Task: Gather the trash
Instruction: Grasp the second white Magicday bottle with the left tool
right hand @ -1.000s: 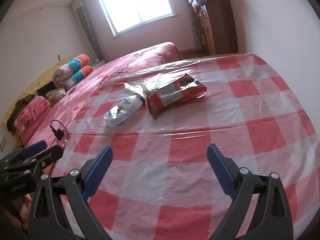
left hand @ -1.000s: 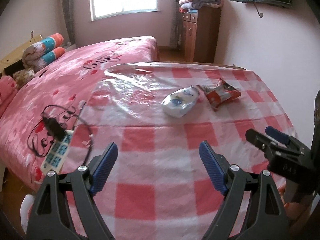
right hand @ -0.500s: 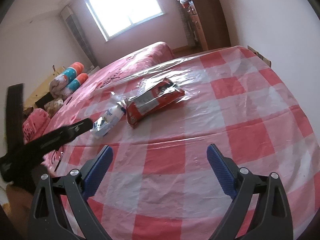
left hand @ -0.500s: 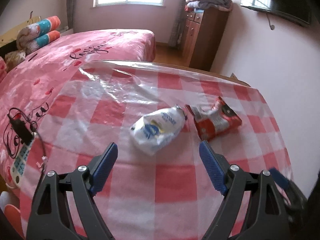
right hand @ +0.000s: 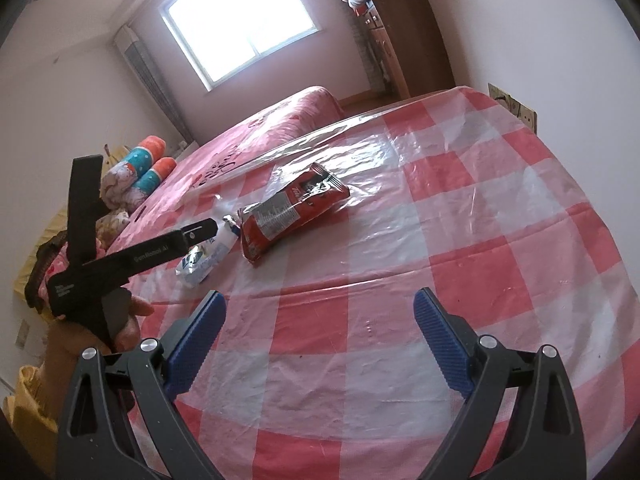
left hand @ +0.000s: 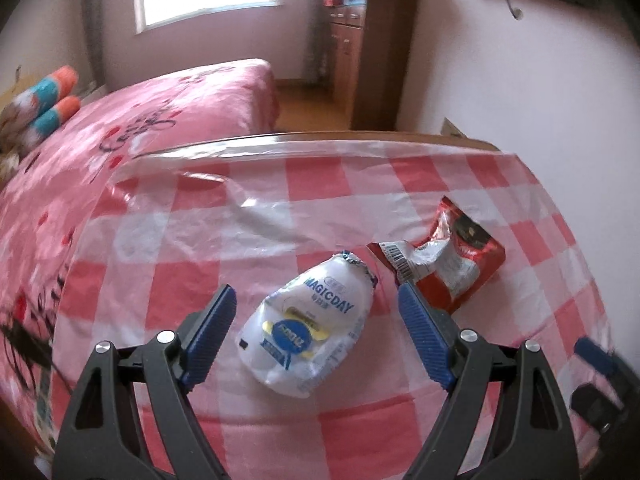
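Note:
A white crumpled "MAGICDAY" pouch lies on the red-and-white checked table, between the open jaws of my left gripper, which is just above it and empty. A red snack wrapper lies right of the pouch. In the right wrist view the red wrapper is mid-table, the pouch is partly hidden behind the left gripper. My right gripper is open and empty, well short of both.
A clear plastic sheet covers the tablecloth. A pink bed lies beyond the table's far edge, a wooden cabinet stands by the wall. A wall socket sits at the table's far right corner.
My left gripper has moved forward over the table until the white pouch lies between its open jaws. My right gripper has shifted a little; both stay open.

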